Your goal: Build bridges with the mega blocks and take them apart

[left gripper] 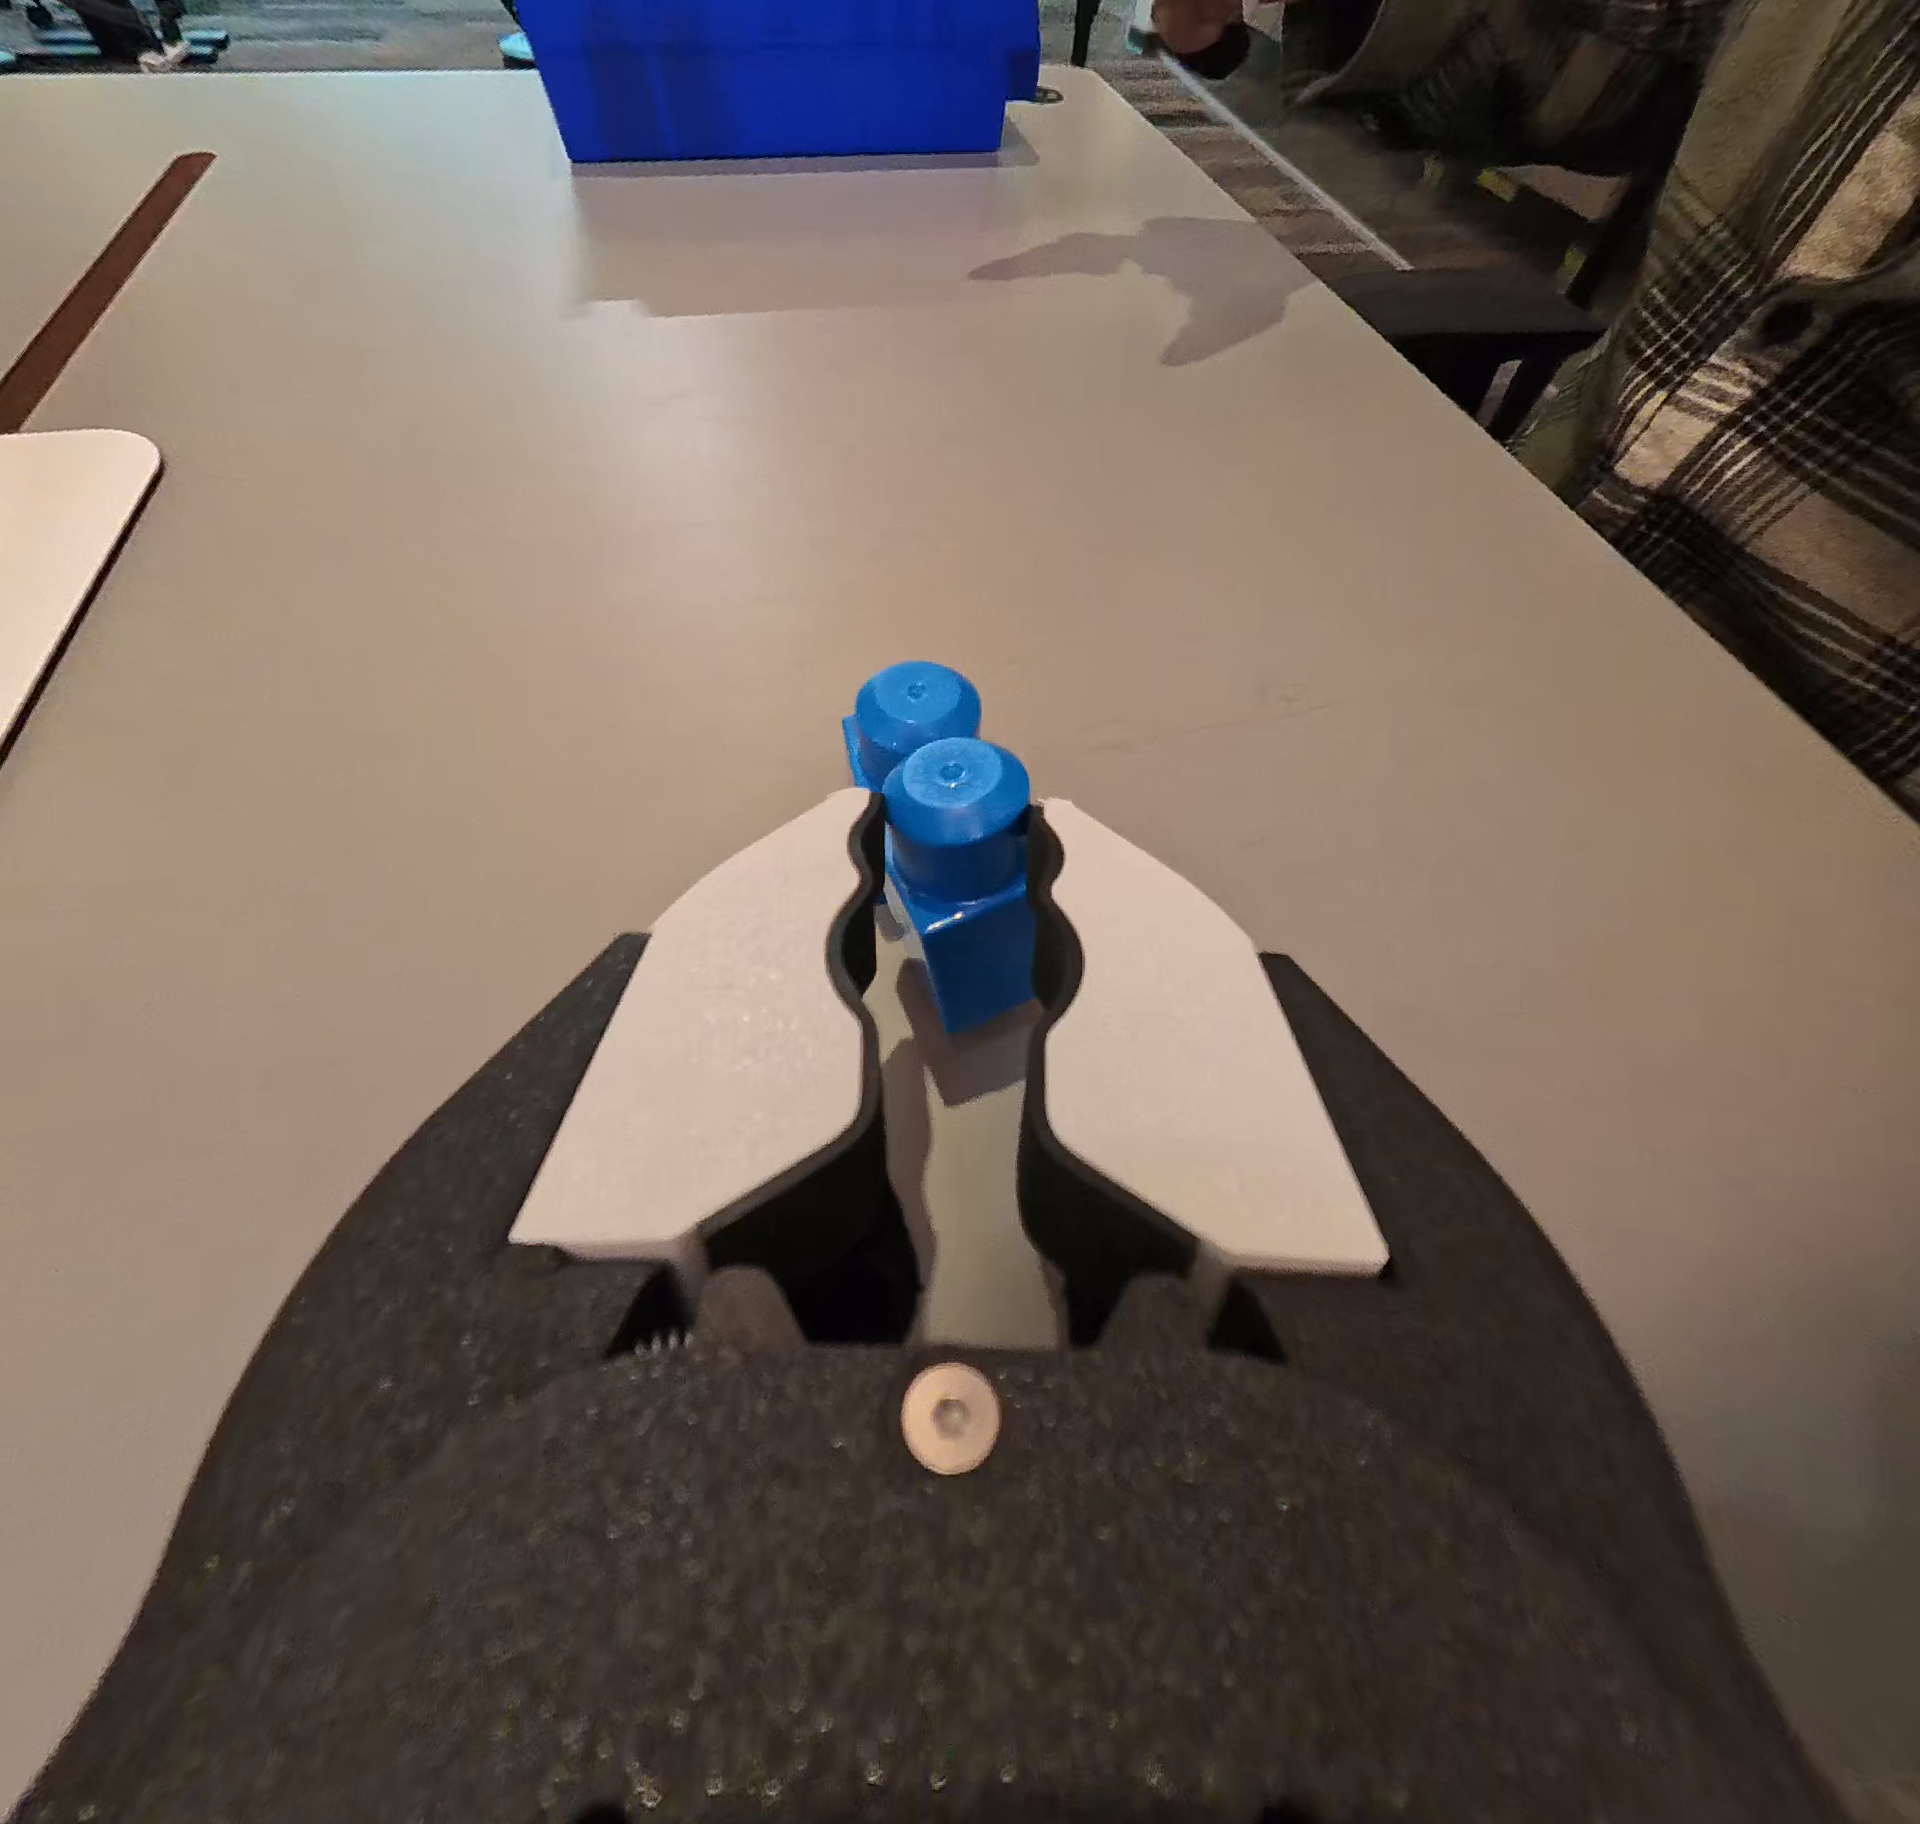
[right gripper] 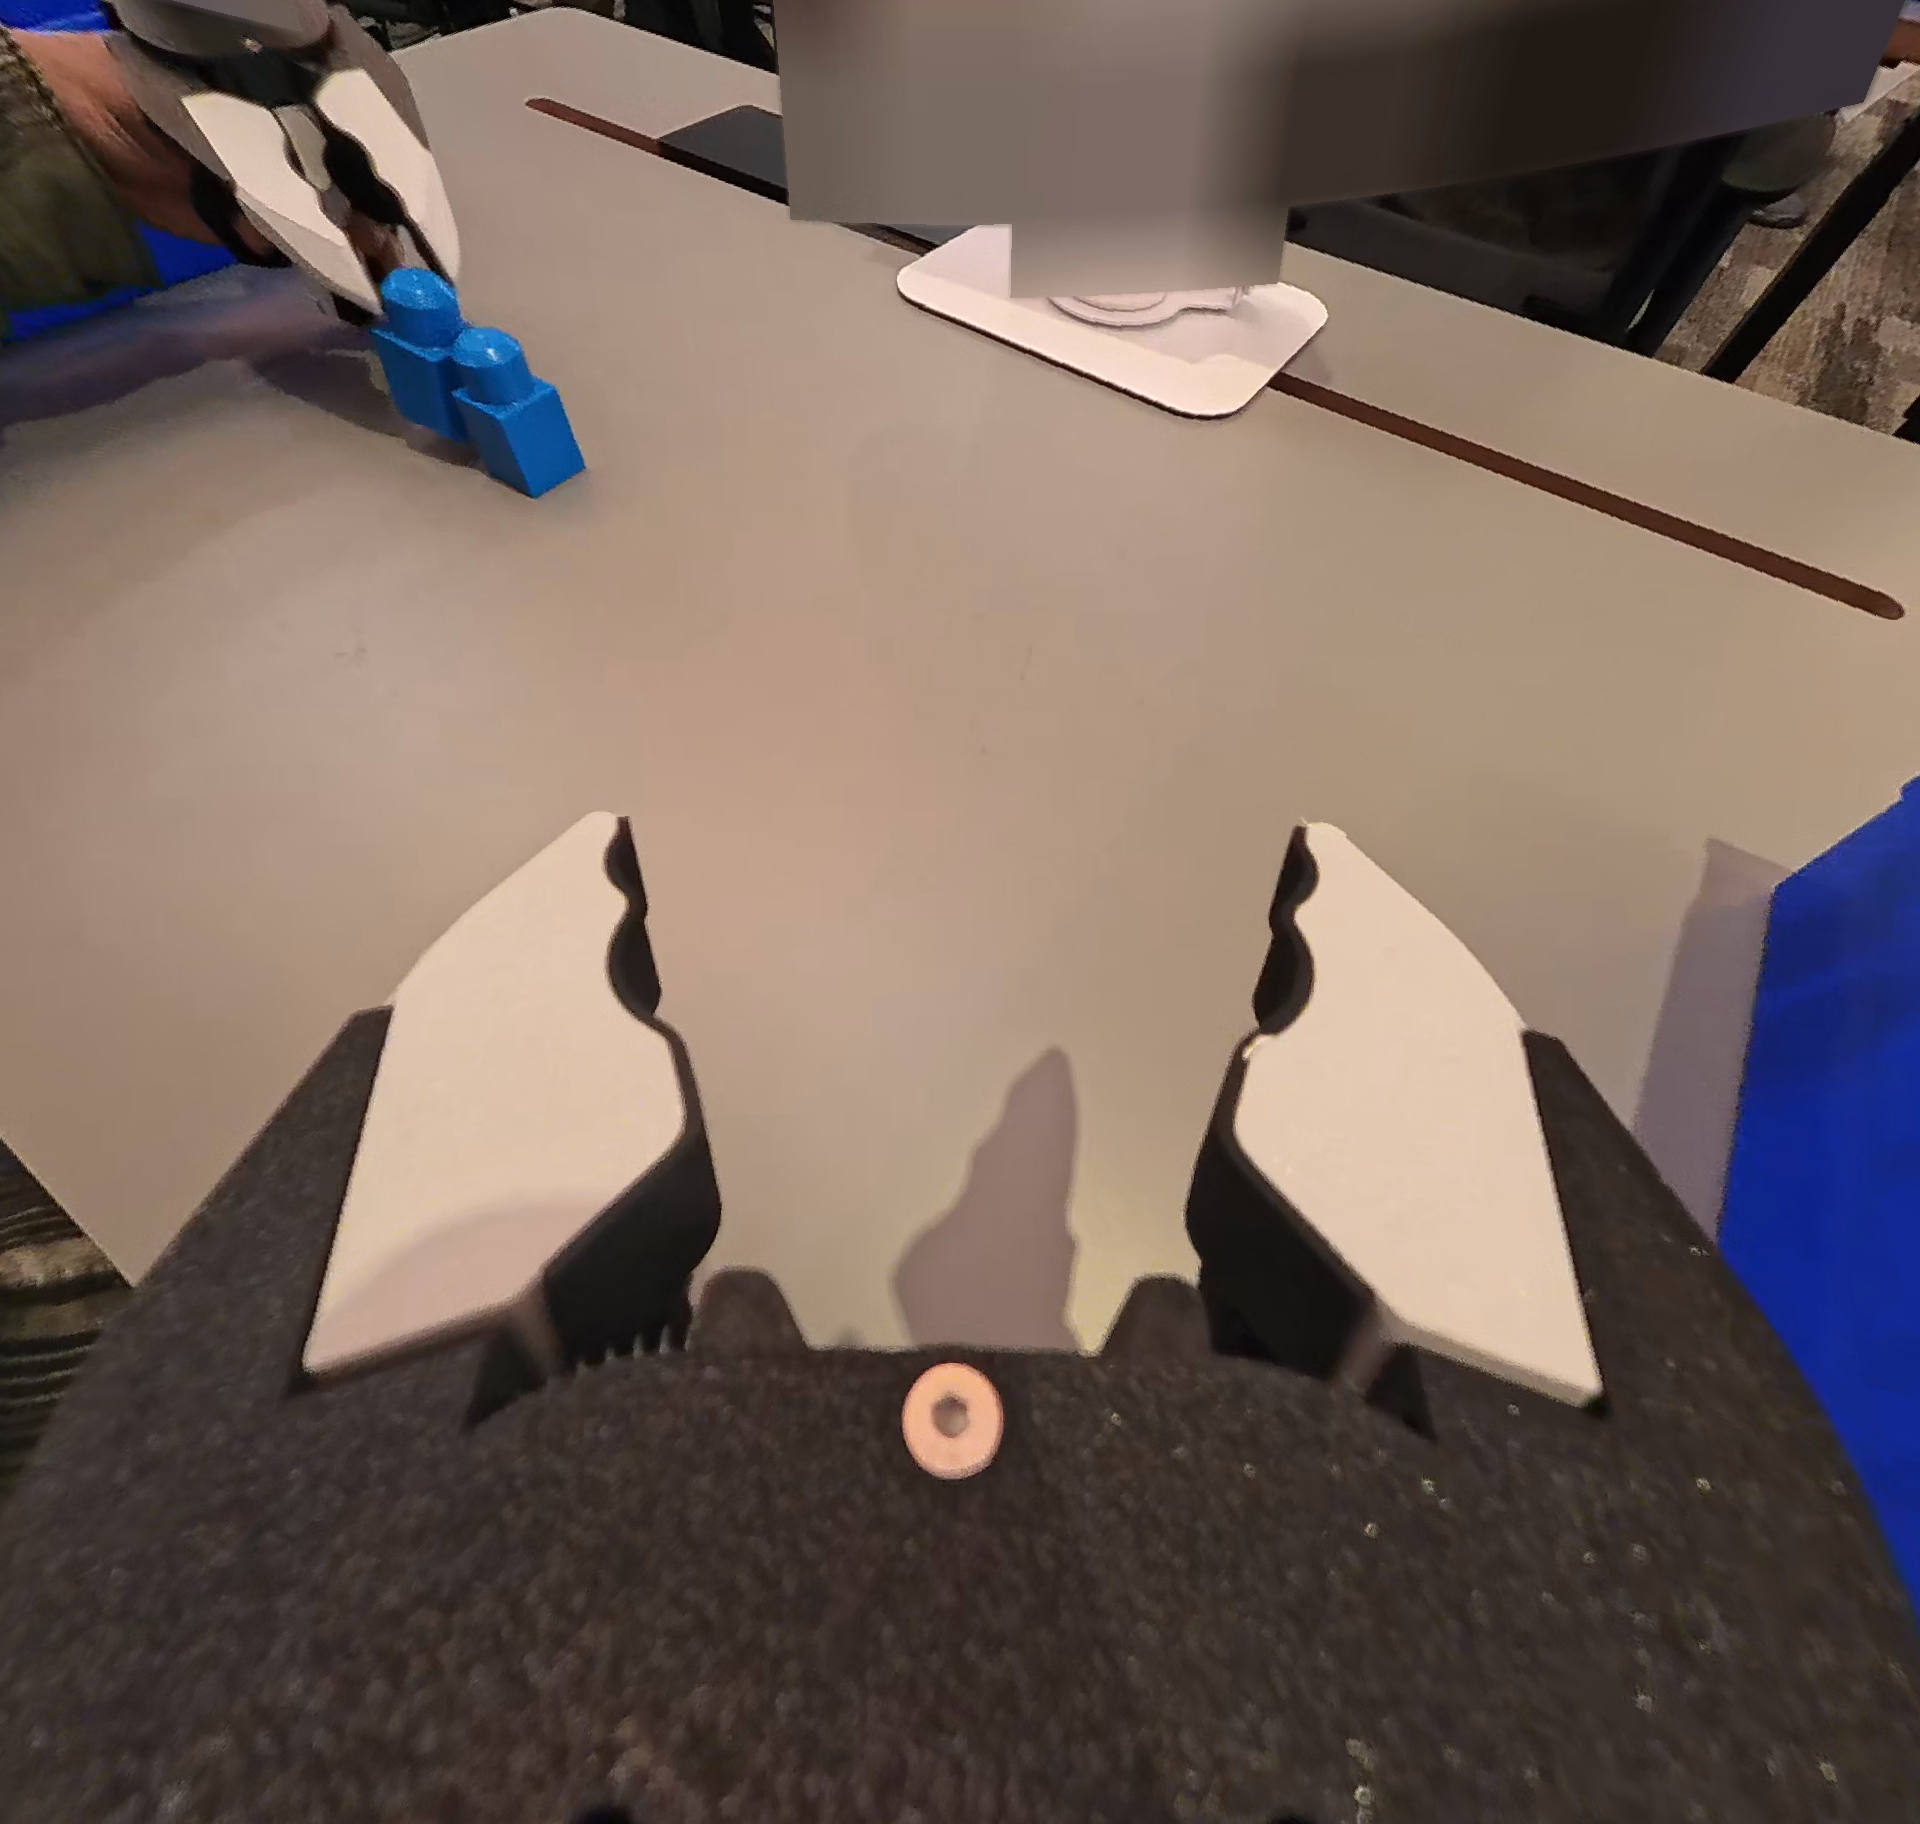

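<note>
Left wrist view: my left claw (left gripper: pixel 951 818) is clamped on the near stud of a blue two-stud block (left gripper: pixel 940 839), which sits on the grey surface (left gripper: pixel 727 486) with a blue bin (left gripper: pixel 769 29) at the far end. Grabbing only a smooth, tapered stud worries me; glossy plastic could slip or twist out.

Right wrist view: my right claw (right gripper: pixel 961 839) hangs wide open and empty over bare surface, the block far left. Its fingers (right gripper: pixel 520 1078) are matte white with wavy black edges.
</note>
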Demonstrator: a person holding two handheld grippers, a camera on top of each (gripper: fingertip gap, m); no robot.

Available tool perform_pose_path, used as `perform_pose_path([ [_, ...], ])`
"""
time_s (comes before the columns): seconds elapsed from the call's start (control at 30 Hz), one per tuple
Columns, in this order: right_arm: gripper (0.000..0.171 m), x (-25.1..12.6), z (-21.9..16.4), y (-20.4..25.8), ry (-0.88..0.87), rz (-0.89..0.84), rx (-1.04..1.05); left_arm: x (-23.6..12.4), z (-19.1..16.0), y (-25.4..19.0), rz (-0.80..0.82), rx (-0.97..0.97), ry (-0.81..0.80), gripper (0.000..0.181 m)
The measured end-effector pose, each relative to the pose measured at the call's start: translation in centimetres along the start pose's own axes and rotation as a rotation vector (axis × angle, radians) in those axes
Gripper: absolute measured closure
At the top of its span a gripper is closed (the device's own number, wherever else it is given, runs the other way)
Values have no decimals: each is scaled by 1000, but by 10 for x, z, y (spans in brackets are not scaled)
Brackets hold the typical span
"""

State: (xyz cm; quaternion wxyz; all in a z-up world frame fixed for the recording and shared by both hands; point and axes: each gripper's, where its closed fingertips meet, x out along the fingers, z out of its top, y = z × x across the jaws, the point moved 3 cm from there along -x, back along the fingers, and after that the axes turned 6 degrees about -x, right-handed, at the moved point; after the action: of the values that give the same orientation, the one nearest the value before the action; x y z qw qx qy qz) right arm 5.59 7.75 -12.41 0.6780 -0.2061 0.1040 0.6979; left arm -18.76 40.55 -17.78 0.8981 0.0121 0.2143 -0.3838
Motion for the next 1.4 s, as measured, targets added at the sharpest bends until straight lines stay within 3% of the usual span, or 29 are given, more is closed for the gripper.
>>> perform_pose_path([
  [1.1,57,-5,4,3,-4,-6,-13,3,-18,5,2,-56,175,155],
  [1.23,57,-7,4,3,-11,-9,-10,1,-17,7,28,-68,194,145],
  [1.4,57,-9,2,3,-12,-8,-7,5,-18,9,82,-93,248,120],
])
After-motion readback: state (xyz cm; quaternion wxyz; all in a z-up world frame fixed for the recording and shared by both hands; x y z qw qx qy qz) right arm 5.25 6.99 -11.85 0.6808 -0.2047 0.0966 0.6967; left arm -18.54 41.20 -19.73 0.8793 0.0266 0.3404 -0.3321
